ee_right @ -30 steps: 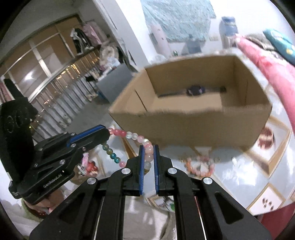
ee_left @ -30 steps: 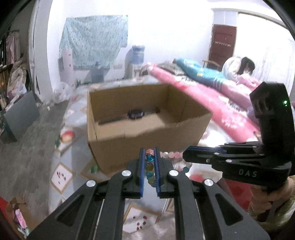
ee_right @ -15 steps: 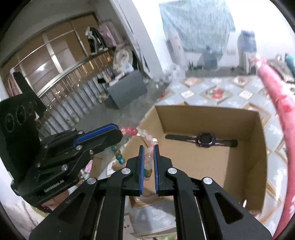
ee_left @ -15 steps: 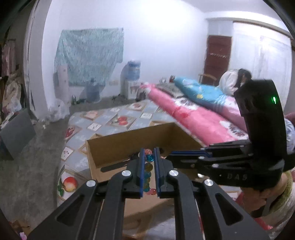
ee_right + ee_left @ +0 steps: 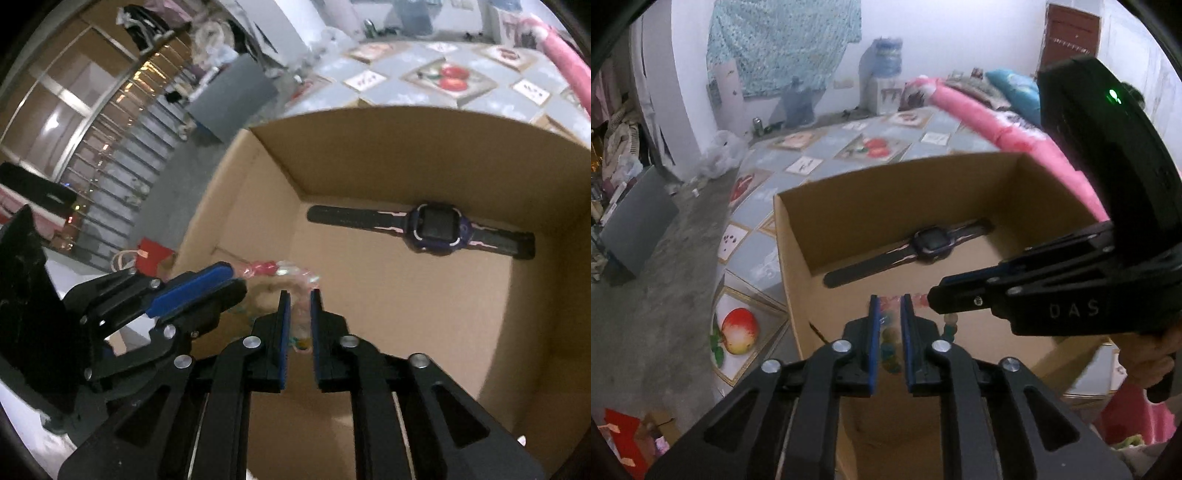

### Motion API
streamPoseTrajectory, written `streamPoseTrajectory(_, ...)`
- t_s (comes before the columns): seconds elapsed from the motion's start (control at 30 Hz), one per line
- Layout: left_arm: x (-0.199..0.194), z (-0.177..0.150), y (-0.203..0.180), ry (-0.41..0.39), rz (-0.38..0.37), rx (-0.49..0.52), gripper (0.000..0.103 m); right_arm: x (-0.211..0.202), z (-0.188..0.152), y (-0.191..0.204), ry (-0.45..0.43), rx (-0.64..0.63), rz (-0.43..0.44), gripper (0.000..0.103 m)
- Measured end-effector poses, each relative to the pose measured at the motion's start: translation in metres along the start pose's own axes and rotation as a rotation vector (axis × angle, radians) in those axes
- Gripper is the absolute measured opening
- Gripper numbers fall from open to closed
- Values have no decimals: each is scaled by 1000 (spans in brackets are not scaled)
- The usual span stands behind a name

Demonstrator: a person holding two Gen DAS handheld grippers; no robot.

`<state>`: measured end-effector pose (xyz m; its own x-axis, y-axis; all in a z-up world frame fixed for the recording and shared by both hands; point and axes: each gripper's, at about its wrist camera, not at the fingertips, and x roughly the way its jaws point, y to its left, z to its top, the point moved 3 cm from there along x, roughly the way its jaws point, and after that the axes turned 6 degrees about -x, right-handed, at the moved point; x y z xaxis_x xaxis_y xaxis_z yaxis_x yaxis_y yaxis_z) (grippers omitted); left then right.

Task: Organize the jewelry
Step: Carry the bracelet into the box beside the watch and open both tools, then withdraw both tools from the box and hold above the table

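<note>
Both grippers point steeply down over the open cardboard box (image 5: 369, 166).

Left gripper (image 5: 889, 306): we note its blue-lined jaws parting, with a narrow gap between them. A strand of the beaded bracelet (image 5: 888, 341) hangs in that gap, with pink beads at the fingertips and teal and yellowish beads lower down. We cannot tell from the blurred beads whether the pads still press on them.

Just to the right of the left fingertips, the right gripper (image 5: 932, 297) comes in from the side, its tip nearly touching the bead strand. A few more beads dangle below that tip. The hand (image 5: 1148, 354) holding it shows at the right edge.

Right gripper (image 5: 298, 295), own view: jaws also parting, gap narrow. Pale pink, blurred beads of the same bracelet (image 5: 303, 314) sit between the pads, and the strand arcs away to the left to the tip of the left gripper (image 5: 236, 277), where red-pink beads show. Again we cannot tell whether the pads grip or merely flank the beads.

So the bracelet spans between the two tools, above the box floor, near the box's front left corner as the right wrist camera sees it.

Beyond the fingertips, on the box floor against the far wall, lies a dark purple wristwatch (image 5: 436, 229) with its strap flat and stretched out.

Further off, past the box, we see fruit-patterned floor tiles (image 5: 879, 146). To the far right lies a pink bedding edge (image 5: 979, 118).
</note>
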<state>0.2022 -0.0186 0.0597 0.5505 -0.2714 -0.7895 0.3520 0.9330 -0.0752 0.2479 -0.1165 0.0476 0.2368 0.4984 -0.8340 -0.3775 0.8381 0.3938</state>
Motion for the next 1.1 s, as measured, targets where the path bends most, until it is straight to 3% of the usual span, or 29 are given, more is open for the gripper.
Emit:
streamPoseTrajectory(0.2,0,2,7,-47,29,-7,22,-2,-6,-6,-36,17,-7,12)
streamPoseTrajectory(0.43,-25,-2,5,-131,31,-1,24,-38,-26,4,-175,-3,-9,13)
streamPoseTrajectory(0.73,-75,-29,1,-261,-2,-28,40,-82,-56,29,-354,-98,-68,36)
streamPoseTrajectory(0.83,-85,-42,-3,-280,-2,-33,47,-92,-67,32,-393,-104,-70,44)
streamPoseTrajectory(1.1,-96,-83,-17,-277,-16,-28,58,-102,-107,24,-422,-66,-41,50)
